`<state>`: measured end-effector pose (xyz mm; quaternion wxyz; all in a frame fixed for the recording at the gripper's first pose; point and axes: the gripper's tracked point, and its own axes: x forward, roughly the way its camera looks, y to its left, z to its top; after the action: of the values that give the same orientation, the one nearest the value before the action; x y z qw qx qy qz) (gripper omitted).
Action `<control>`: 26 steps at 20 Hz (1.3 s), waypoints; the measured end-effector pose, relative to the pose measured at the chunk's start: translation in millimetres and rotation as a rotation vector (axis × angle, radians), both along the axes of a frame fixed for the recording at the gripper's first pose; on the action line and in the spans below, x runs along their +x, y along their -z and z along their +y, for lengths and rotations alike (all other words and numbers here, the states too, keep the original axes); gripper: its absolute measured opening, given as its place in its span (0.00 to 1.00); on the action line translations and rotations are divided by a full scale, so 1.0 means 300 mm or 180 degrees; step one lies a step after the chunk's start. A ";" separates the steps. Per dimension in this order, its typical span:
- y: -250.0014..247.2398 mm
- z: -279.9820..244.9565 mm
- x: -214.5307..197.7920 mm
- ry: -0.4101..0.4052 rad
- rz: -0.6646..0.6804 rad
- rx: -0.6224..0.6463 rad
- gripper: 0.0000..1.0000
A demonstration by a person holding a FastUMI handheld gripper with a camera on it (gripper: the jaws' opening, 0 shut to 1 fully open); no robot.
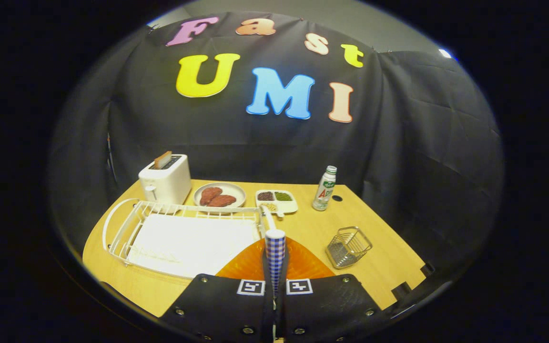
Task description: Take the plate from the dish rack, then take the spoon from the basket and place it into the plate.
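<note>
Spoon point(275, 255) with checked handle clamped between the two fingers of the gripper point(274, 290), held upright above the orange plate point(255, 264).

From the left: a white toaster point(166, 181) with a slice of bread point(163, 159) stands at the far side of the wooden table point(389, 257), and the white dish rack point(179, 236) lies in front of it. Beyond the rack are a round plate with meat point(219, 195) and a divided tray point(277, 201). The orange plate lies just ahead of the fingers, beside the rack. Further right a bottle point(325, 188) stands upright, and the wire basket point(348, 247) sits near the orange plate, apart from it.
</note>
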<state>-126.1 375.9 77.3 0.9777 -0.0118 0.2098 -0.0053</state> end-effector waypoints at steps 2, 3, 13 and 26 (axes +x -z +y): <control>0.046 0.070 -0.041 -0.0123 0.0051 0.0029 0.02; 0.072 0.098 -0.059 -0.0164 0.0080 0.0043 0.02; 0.237 0.178 -0.116 -0.0255 0.0380 0.0112 0.13; 0.175 0.123 -0.071 -0.0146 0.0254 0.0095 0.24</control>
<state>-147.6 412.7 24.9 0.9684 -0.0023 0.2483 0.0207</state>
